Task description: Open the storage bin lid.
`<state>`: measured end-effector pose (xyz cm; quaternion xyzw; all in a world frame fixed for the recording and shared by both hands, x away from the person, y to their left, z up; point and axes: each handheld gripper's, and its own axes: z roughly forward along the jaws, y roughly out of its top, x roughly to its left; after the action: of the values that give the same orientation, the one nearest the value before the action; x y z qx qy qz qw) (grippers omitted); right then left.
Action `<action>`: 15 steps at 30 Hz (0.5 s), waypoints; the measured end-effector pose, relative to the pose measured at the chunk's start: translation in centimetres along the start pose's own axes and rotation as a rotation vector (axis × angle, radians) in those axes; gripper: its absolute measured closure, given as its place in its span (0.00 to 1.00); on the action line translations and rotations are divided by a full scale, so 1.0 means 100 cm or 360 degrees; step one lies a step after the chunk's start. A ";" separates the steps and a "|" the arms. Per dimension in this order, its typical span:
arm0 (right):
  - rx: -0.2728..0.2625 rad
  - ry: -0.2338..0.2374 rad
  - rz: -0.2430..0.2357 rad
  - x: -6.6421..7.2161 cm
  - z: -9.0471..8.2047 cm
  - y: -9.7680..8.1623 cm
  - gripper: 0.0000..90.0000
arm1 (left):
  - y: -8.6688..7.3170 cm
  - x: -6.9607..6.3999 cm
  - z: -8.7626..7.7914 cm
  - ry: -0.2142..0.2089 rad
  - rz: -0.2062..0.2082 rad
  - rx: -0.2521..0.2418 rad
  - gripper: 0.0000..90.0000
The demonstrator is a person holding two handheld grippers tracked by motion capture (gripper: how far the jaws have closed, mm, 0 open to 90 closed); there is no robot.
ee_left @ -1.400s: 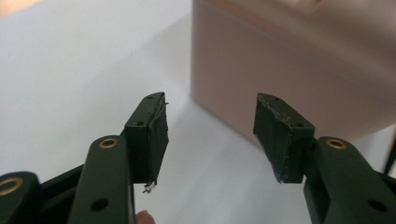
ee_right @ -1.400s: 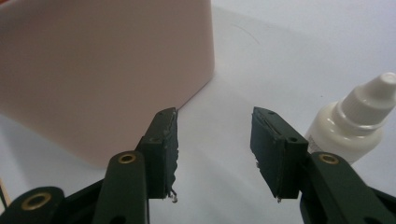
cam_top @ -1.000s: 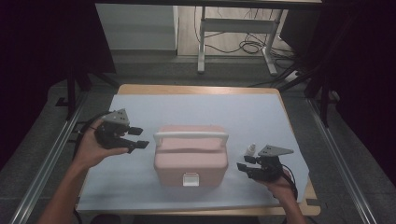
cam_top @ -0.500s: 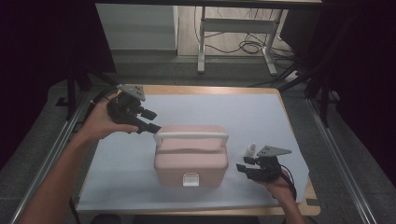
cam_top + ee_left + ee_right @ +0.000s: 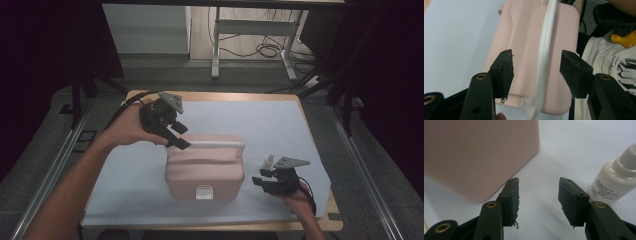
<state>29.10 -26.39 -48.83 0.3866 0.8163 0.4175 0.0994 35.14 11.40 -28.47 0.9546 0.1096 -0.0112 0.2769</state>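
Pink box sat at the centre of the high view, on the pale blue sheet that covered the bench. It was a rounded plastic case with soft corners, a small white clasp on its near face and a long white handle lying across the lid. In the left tool view the handle ran from the top of the frame down to the lower middle, over the smooth pink lid.

Left tool hung at the upper left corner of the box, its jaws apart, with the lower jaw tip right at the handle's left end; whether it touched could not be told. In its own view the jaws stood wide open above the lid, the handle passing between them without contact.

Right tool rested low at the right of the box, jaws apart and empty. A small white bottle stood just beyond it; in the right tool view the bottle sat at the right edge and the box filled the upper left.

Compared with a second earlier, the left tool had moved from the left side of the box up and across to the handle's end, while the right tool, the box and the bottle kept their places.
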 end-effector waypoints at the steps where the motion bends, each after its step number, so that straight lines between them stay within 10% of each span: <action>1: 0.0002 -0.0001 -0.0006 0.000 0.000 0.000 0.57 | 0.001 -0.001 0.003 0.0001 0.0006 0.0020 0.50; 15: -0.0001 -0.0003 0.0009 0.000 0.000 0.000 0.57 | 0.005 -0.005 0.025 -0.0012 0.0079 0.0134 0.87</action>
<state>29.11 -26.39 -48.85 0.3893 0.8150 0.4177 0.0991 34.81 9.58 -30.31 0.9677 0.0842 -0.0124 0.2373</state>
